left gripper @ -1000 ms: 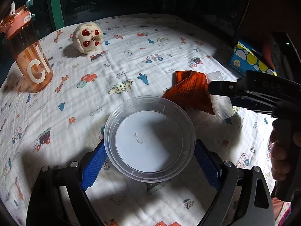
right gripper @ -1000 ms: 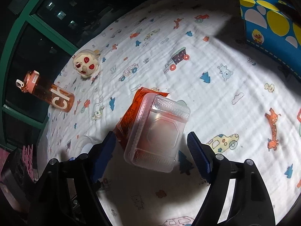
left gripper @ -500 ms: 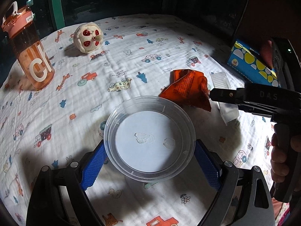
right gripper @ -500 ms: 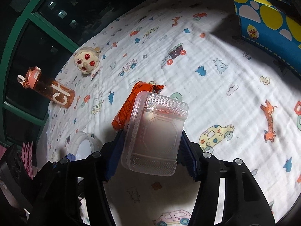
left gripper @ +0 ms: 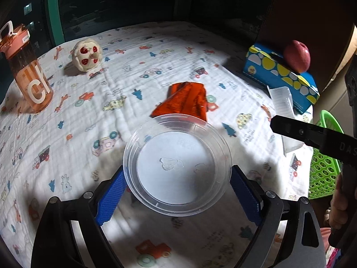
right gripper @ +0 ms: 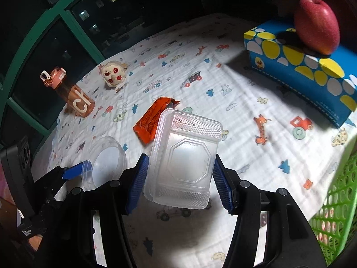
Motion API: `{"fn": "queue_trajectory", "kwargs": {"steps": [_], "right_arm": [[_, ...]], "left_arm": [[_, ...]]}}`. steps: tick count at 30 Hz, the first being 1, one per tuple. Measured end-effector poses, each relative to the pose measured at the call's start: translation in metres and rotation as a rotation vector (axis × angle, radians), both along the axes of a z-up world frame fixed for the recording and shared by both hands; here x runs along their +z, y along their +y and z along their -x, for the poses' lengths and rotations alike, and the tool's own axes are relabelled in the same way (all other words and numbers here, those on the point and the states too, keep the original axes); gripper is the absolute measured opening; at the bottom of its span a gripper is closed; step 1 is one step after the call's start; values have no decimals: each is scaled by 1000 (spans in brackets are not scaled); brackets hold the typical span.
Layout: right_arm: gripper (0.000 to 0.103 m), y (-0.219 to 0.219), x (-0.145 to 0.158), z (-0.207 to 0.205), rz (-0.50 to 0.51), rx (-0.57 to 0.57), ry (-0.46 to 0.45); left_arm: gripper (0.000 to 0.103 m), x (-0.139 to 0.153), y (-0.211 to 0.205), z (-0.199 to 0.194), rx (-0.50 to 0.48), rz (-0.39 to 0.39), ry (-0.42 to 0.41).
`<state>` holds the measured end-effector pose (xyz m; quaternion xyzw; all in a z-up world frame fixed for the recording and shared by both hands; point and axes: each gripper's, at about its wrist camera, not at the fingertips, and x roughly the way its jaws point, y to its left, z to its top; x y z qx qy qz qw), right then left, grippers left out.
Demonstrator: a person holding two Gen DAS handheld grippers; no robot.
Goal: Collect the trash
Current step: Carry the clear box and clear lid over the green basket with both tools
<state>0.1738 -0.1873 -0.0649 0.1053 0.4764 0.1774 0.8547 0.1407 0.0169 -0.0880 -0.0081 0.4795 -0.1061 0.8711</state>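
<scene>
Left tongs point(left gripper: 178, 192) clamped on round plastic lid point(left gripper: 177, 165); right tongs point(right gripper: 179, 183) clamped on clear rectangular tray point(right gripper: 183, 158). Green basket point(right gripper: 334, 212) at 4 o'clock: carry level, release over it (orange wrapper point(right gripper: 154, 118) remains on worktop).

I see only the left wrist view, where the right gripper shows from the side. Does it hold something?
Observer: Yes. The right gripper is shut on a clear rectangular container; both blue pads press its long sides.
Operator: Is the orange wrapper caught with it?
Observer: No. The orange wrapper lies on the cloth beyond the container, outside the jaws.
Operator: Is anything inside the container?
Observer: It looks empty; I see only an octagon shape pressed into its face.
</scene>
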Motion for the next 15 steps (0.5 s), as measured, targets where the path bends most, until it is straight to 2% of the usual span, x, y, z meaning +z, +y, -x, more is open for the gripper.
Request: {"fn": "queue_trajectory", "kwargs": {"steps": [15], "right_arm": [[57,-93,30,74,64,-159,-81]], "left_arm": [[88,25,-73,25,-120,26,-44]]}}
